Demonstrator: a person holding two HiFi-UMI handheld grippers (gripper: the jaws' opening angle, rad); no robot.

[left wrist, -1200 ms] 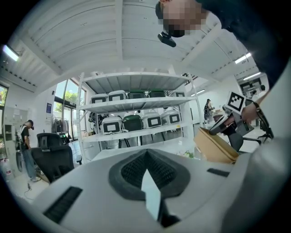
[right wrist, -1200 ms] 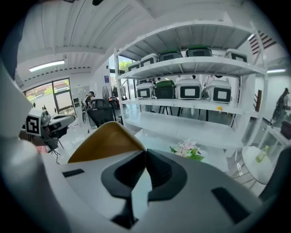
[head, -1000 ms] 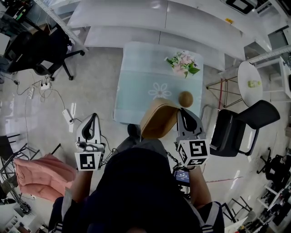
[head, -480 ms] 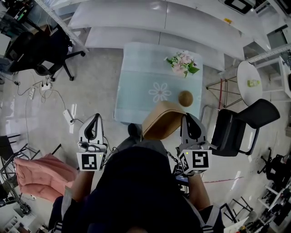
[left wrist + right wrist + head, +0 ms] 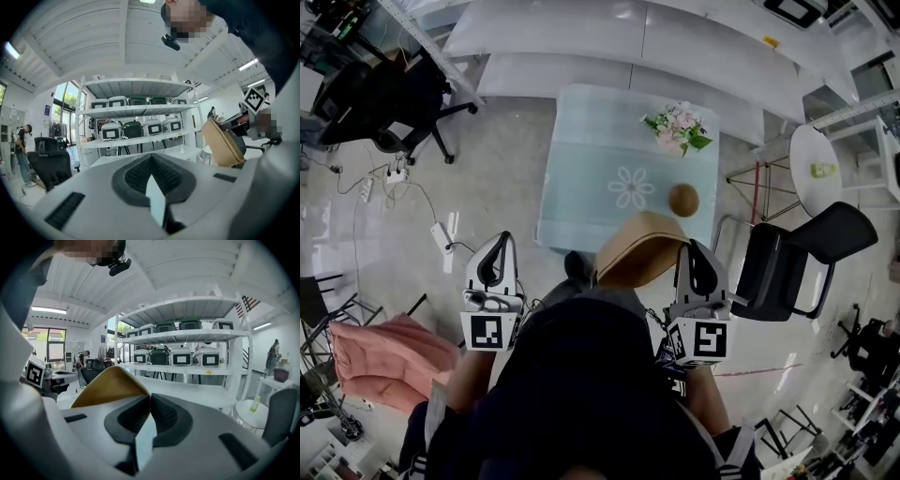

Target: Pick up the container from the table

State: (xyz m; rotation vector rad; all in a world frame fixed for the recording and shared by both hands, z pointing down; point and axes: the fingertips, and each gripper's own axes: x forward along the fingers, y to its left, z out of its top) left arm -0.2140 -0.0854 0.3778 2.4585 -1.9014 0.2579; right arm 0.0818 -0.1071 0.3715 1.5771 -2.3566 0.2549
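Note:
The container is a tan, shallow bowl-shaped shell, tilted and held off the glass table near its front edge. My right gripper is shut on its right rim. In the right gripper view the tan wall runs up to the closed jaws of that gripper. My left gripper hangs to the left, away from the table, with its jaws together and nothing in them. The left gripper view shows the container at the right.
On the table stand a bunch of pink flowers and a brown ball-like thing. A black chair is at the right, an office chair at the far left, a pink cloth on the floor.
My right gripper has drawn back toward the person and slightly right, carrying the container with it. The left gripper has barely shifted.

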